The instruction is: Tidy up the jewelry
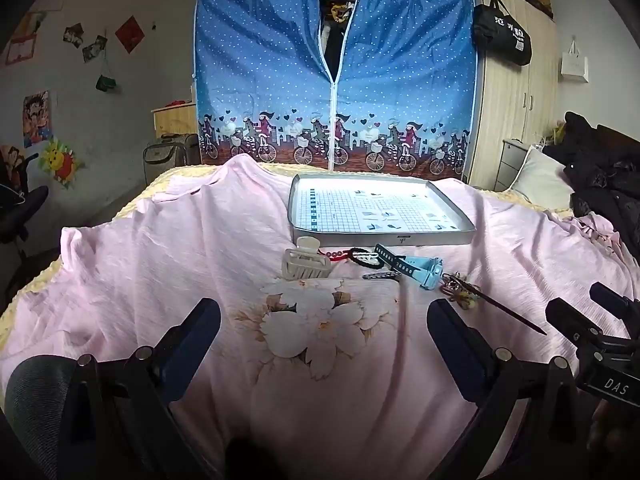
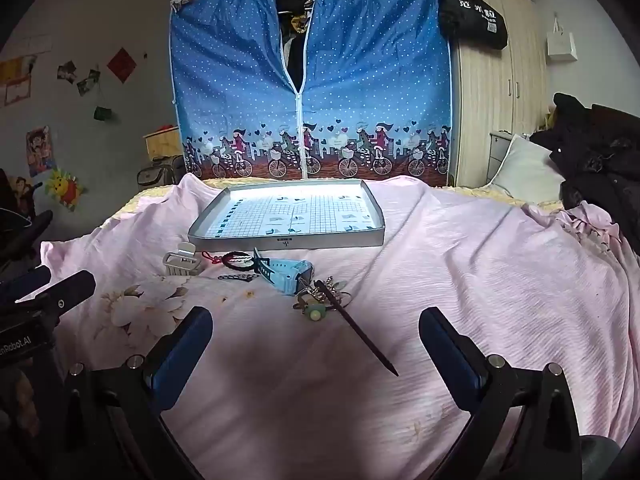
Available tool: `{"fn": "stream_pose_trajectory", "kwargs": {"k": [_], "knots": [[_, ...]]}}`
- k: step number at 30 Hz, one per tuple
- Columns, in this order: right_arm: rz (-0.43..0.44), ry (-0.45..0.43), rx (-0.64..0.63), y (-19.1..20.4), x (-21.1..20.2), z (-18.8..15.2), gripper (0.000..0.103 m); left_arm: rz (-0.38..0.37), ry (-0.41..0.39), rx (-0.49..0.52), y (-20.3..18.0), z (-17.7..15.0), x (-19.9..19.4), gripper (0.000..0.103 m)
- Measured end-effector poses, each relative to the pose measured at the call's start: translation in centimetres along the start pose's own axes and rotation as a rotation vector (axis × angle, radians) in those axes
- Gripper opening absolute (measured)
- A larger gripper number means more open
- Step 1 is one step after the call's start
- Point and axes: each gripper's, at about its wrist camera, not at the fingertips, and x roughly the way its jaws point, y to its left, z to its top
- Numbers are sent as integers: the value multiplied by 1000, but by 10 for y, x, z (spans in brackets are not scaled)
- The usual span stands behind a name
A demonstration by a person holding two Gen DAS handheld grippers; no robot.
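Two claws hover low over a bed, both spread wide with nothing between their fingers: the left claw (image 1: 324, 324) above a flower print on the pink sheet (image 1: 120, 280), the right claw (image 2: 316, 332) beside it, just short of the jewelry. Nearest the right claw lies a dark hair stick (image 2: 352, 326), its pointed end toward the camera and its ornamented head resting among a small metal charm cluster (image 2: 320, 300). Just beyond sits a light blue watch (image 2: 286, 274) with its strap curled up, a slim metal hair clip (image 2: 236, 277) to its left, then a black bracelet (image 2: 236, 260), a red cord (image 2: 210, 258) and a cream claw clip (image 2: 182, 262) in a loose row. Behind them, near but apart, a shallow grey tray (image 2: 332, 238) lined with grid paper rests on the sheet. Farther back stands a blue fabric wardrobe (image 2: 240, 80).
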Motion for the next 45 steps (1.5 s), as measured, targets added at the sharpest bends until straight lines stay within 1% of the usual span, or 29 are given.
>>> {"fn": "stream_pose_trajectory", "kwargs": {"k": [4,9,45], "knots": [[2,4,3,5,1,-1,103,-2,3,-2,1,-1,0,101],[8,6,3,0,3,-4,103,-3,6,-3,1,0,0,101],[11,7,2,0,2,-4,103,2,6,2,1,0,1,102]]}}
